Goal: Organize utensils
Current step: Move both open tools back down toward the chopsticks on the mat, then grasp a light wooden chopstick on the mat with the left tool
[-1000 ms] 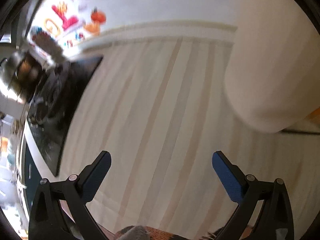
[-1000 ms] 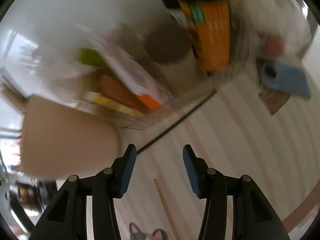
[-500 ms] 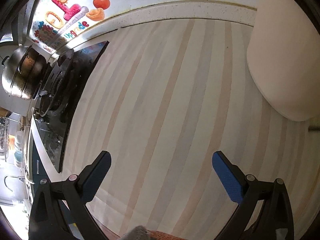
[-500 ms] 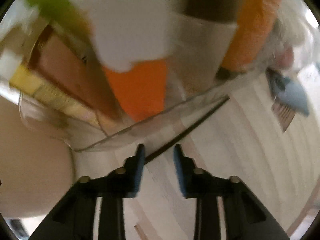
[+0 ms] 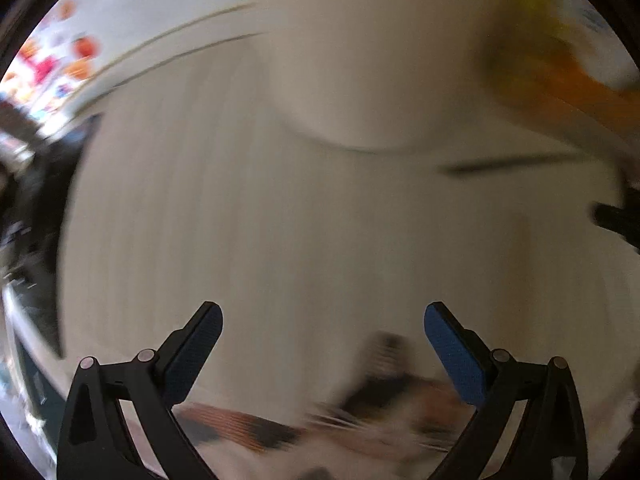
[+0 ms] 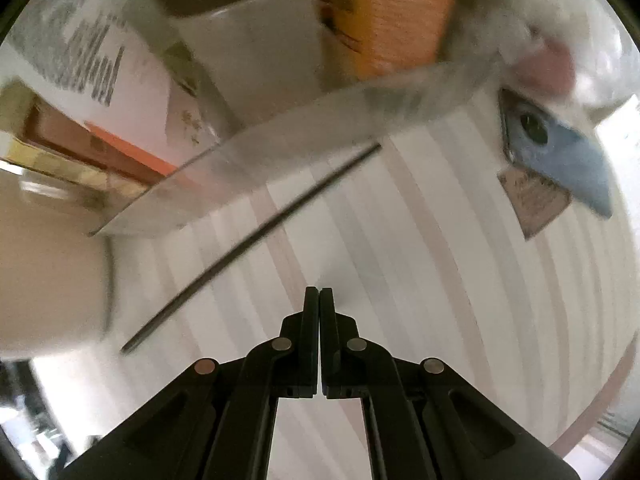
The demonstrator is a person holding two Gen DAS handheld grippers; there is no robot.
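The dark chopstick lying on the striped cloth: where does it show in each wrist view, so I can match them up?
Left wrist: the chopstick is a blurred dark streak at the right, level, past the beige container.
Right wrist: the chopstick runs on a slant across the middle, ahead of the shut right gripper, not between its fingers.
Shared landmark: the beige container beside it.

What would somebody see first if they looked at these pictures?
Probably the right gripper, low in the middle of its view, its two black fingers pressed flat together with nothing between them. Just past it to the left, a thin dark stick lies slanted on the striped cloth, untouched. Above that sits a clear bin with an orange pack inside.
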